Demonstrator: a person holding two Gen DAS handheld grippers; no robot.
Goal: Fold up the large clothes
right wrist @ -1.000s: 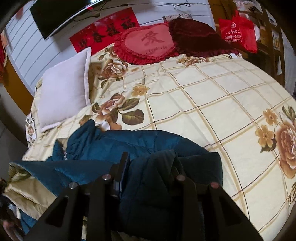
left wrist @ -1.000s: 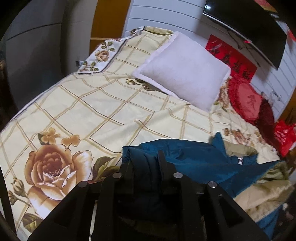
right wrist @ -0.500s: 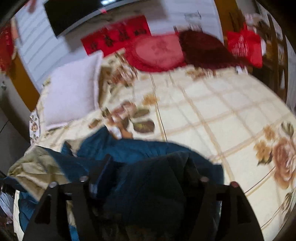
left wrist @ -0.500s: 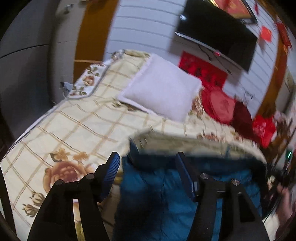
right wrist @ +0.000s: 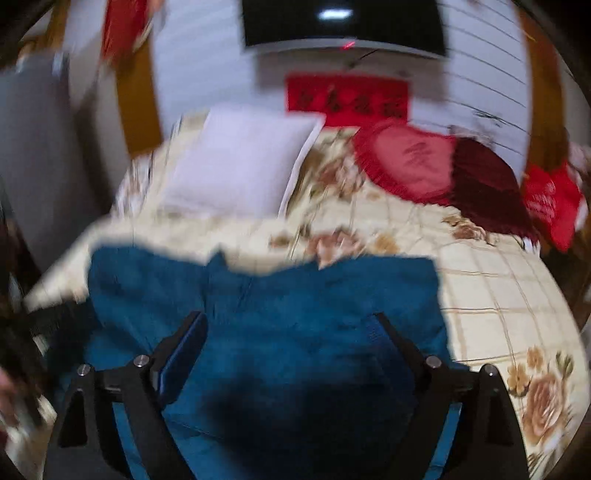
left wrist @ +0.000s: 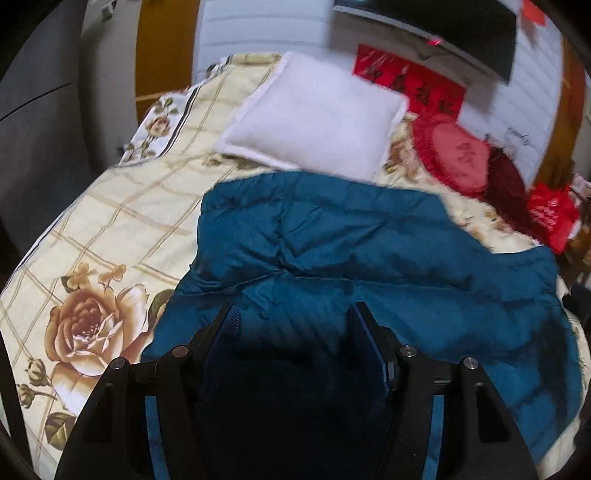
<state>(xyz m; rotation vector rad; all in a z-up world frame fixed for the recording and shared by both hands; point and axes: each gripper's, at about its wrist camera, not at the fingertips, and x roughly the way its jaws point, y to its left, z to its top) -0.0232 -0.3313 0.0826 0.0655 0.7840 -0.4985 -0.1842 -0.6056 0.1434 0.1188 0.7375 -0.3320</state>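
A large teal padded jacket [left wrist: 351, 251] lies spread on the bed; it also shows in the right wrist view [right wrist: 280, 306], blurred. My left gripper [left wrist: 293, 317] is open, its fingers wide apart just above the jacket's near part, holding nothing. My right gripper [right wrist: 288, 325] is also open and empty over the jacket's near edge. The cloth directly under both grippers is in dark shadow.
The bed has a cream floral checked cover [left wrist: 122, 229]. A white pillow [left wrist: 314, 118] and a red heart cushion [left wrist: 454, 155] lie at the head. A red bag [left wrist: 550, 218] sits at the far right. A TV [right wrist: 343, 26] hangs on the wall.
Both grippers were shut on the bunched jacket; they have opened and let go. The jacket has been flung out and now lies spread flat across the bed.
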